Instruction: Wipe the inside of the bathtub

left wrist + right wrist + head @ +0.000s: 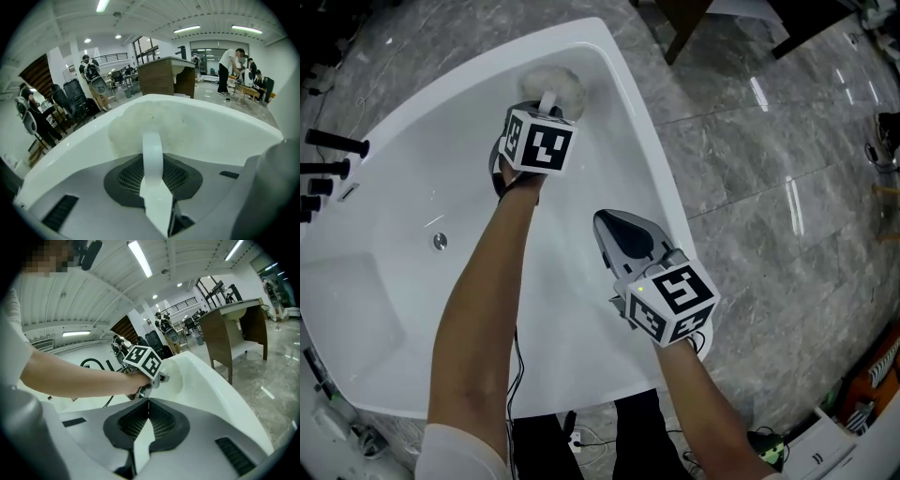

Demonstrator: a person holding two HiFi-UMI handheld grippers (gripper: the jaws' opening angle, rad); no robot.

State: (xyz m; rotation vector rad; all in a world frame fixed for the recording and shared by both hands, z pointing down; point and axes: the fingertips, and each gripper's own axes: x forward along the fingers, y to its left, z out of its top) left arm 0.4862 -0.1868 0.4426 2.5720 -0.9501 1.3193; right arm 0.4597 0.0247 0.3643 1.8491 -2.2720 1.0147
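Note:
The white corner bathtub (384, 281) fills the left of the head view. A fluffy off-white wiping pad (553, 82) lies against the tub's inner wall near the far corner. My left gripper (546, 108) is shut on the pad's white strap (152, 154), and the pad (145, 124) presses on the tub wall just ahead of the jaws. My right gripper (605, 220) hovers over the tub near its right rim. It holds nothing, and its jaws are shut to a point (148, 401). The left gripper's marker cube (143, 361) and the arm holding it show in the right gripper view.
A round drain (439, 241) sits in the tub floor. Black taps (333, 145) stand on the left rim. Grey stone floor (769, 187) lies to the right, with a wooden desk (166, 77) beyond the tub's far corner. Cables (581, 436) hang at the near rim. People (229, 70) stand far off.

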